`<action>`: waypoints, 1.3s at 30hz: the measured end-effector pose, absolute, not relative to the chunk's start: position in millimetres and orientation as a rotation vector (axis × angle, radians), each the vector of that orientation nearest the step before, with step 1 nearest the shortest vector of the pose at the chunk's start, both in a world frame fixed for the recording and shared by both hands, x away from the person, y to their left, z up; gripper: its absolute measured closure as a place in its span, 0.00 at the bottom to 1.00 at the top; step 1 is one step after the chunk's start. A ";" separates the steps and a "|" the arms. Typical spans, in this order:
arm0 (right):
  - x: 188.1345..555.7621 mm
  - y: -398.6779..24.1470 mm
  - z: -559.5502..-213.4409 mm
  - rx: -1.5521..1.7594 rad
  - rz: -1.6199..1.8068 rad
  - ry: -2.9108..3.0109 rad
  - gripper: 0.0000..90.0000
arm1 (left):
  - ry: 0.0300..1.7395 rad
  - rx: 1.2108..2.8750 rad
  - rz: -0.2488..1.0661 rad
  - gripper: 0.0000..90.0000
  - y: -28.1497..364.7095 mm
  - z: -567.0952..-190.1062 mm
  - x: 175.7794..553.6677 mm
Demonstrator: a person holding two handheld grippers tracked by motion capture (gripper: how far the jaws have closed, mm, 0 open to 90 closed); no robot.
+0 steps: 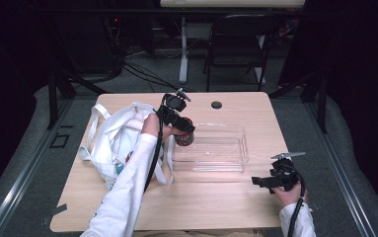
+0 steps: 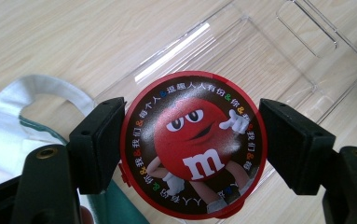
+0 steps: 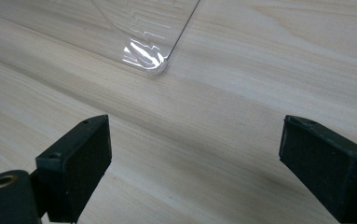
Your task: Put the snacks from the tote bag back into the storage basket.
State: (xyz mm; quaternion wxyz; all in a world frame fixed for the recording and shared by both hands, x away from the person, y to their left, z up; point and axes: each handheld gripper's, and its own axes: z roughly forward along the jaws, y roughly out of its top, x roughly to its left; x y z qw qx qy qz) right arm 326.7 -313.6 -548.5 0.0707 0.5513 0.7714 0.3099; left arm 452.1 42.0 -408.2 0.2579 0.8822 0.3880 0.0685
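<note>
Lying crumpled at the left of the pale wooden table (image 1: pixel 211 197), a white cloth tote bag with long handles (image 1: pixel 115 138) sits just beside a clear, empty rectangular plastic bin (image 1: pixel 226 148). Between the two, the left gripper (image 1: pixel 184 129) is clamped on a round red candy tin with a cartoon red figure on its dark lid (image 2: pixel 193 145); in the left gripper view both black pads press against the tin's sides, and the tin hangs over the bin's near-left corner, with the bag's handle showing beneath at the left. The step in hand looks like moving the tin from the bag into the bin. The next move probably calls for bringing the tin further over the bin's floor, lowering it past the wall without knocking the light plastic, and only then letting the pads part. Farther right, well apart from the bin's right end, the right gripper (image 1: pixel 263 181) rests low near the table's front edge, its jaws spread wide with nothing between them, bare wood below.
</note>
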 end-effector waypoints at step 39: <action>327.4 -312.7 -549.4 1.657 0.931 2.328 0.10 | 1.139 2.506 0.128 0.29 24.1 -488.8 449.1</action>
